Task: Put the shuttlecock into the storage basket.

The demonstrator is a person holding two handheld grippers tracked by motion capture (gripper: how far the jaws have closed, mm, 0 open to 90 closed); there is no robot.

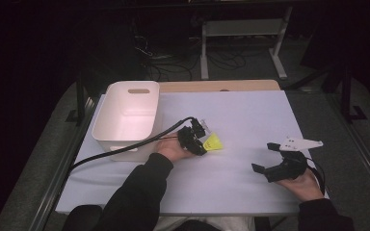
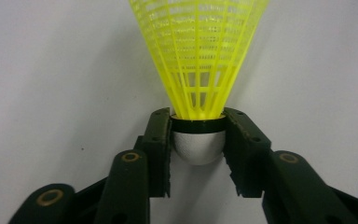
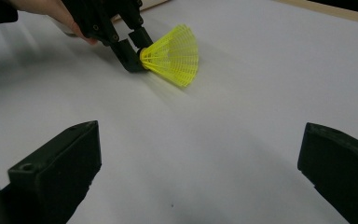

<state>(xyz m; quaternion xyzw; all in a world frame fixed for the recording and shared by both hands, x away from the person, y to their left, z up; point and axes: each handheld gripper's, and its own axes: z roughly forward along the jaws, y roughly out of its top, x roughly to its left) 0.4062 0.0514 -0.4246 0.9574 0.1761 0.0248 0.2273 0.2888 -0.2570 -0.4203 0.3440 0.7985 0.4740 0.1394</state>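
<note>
Overhead, my left gripper (image 1: pixel 198 142) lies low on the white table (image 1: pixel 250 120) beside the bin (image 1: pixel 127 113), with the yellow shuttlecock (image 1: pixel 214 142) at its tip. Along its own jaws, the pads clamp the shuttlecock's (image 2: pixel 199 56) cork base. From my right gripper (image 3: pixel 200 154), idle and wide apart, it lies unlifted. Grasp done; I judge lifting and binning remain.

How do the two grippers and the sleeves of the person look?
Both the left gripper and the right gripper are black, with blocky jaws on pivoted links. A thick black cable trails from the left one. The right one carries a grey three-cornered plate. Both sleeves are dark.
</note>
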